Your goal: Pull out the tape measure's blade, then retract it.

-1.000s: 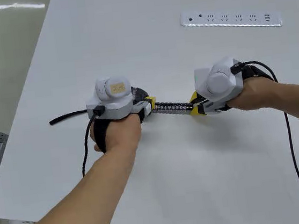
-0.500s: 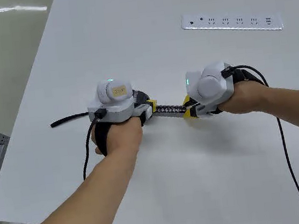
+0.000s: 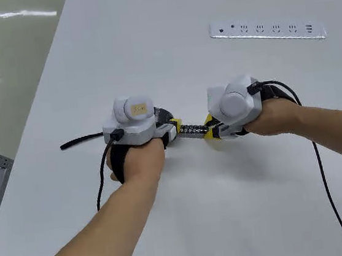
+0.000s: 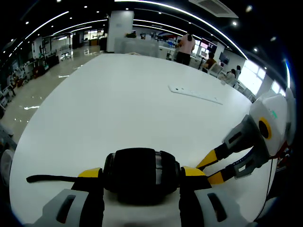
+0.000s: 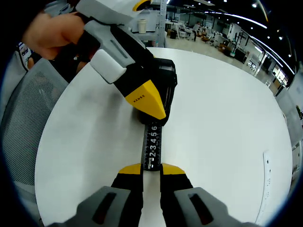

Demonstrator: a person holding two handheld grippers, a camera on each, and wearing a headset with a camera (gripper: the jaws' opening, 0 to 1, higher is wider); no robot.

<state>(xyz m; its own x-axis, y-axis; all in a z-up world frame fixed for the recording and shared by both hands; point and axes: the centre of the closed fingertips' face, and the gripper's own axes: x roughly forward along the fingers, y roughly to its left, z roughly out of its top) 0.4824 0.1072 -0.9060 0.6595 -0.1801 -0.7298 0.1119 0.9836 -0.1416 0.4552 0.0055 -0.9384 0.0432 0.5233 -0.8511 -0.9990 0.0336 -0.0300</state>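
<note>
Left gripper (image 4: 141, 172) clamps the round black tape-measure case (image 4: 142, 161) on the white workbench (image 3: 150, 56). Right gripper (image 5: 151, 169) — jaws nearly together — pinches the short black numbered blade (image 5: 152, 144).

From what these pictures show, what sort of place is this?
Probably a large open-plan lab or workshop hall. A long white worktable carries a flat white power strip, long white ceiling light strips run overhead, and more workstations with standing people show behind.
</note>
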